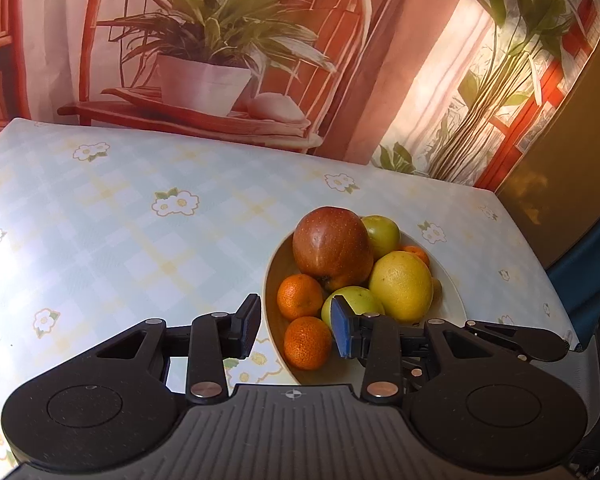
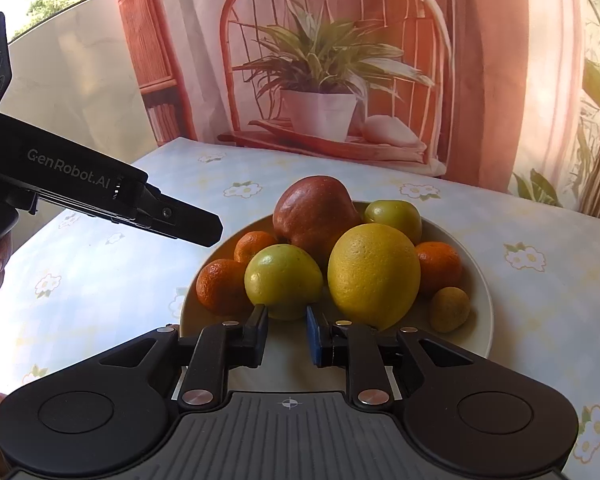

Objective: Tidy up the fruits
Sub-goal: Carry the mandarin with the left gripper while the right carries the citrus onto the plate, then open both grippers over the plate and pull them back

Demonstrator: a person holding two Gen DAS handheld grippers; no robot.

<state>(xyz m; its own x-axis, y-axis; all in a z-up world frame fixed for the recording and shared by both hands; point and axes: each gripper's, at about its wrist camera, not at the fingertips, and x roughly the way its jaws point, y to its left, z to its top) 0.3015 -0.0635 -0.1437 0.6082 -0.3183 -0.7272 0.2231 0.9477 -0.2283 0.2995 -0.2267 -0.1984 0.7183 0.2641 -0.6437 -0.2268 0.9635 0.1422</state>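
Right gripper (image 2: 287,334) fingers narrowed to their tightest, nothing between them, green apple (image 2: 283,280) at 12 o'clock. Left gripper (image 1: 296,330) fingers slightly apart, empty. Fruit piled in bowl (image 2: 478,280) on desk (image 1: 120,220).

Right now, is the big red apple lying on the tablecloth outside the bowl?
No, the red apple sits inside the bowl, piled on the other fruit.
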